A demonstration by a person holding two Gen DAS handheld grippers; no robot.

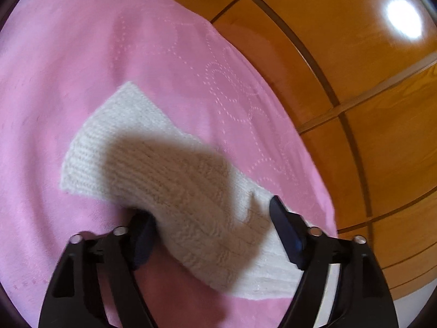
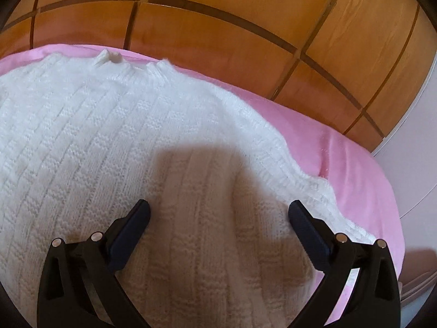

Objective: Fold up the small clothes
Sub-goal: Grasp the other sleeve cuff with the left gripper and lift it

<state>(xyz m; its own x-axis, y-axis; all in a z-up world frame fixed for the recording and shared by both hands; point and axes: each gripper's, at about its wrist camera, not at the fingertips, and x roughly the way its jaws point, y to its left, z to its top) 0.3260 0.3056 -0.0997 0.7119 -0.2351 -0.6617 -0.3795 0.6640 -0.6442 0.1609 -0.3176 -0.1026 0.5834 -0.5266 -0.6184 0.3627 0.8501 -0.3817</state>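
Observation:
A white knitted sweater lies on a pink blanket. In the left wrist view its sleeve (image 1: 142,147) stretches away from me across the pink blanket (image 1: 68,54). My left gripper (image 1: 210,216) is open, its fingers either side of the sleeve's near part. In the right wrist view the sweater body (image 2: 109,136) lies flat, its collar (image 2: 112,57) at the far edge. My right gripper (image 2: 218,213) is open just above the knit, holding nothing.
A wooden panelled wall or cabinet (image 2: 218,22) stands behind the pink blanket (image 2: 341,150). It also shows in the left wrist view (image 1: 355,95), with a bright light reflection. A pale surface (image 2: 415,136) lies at the right.

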